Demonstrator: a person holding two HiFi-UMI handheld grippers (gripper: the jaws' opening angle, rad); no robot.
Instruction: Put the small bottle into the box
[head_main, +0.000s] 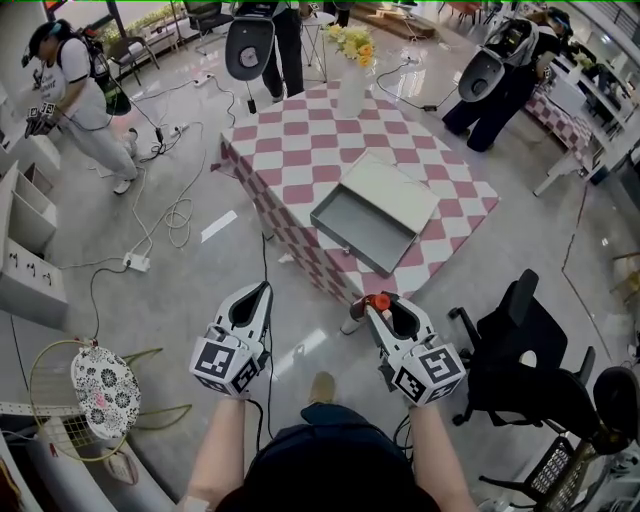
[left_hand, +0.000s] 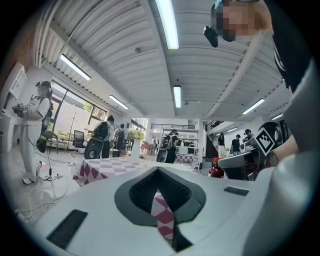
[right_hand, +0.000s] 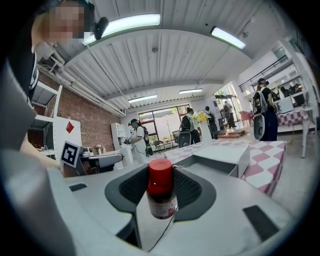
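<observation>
The right tongs (right_hand: 161, 176) are clamped on the small bottle (right_hand: 161, 196), a dark bottle with a red cap (head_main: 379, 300) standing upright between the pads, while the left tongs (left_hand: 158, 172) are closed to a thin slit with nothing in them. Both are held above the floor, just short of the checkered table (head_main: 300, 140). On the table's near side lies the open grey box (head_main: 362, 230), well apart from the bottle.
</observation>
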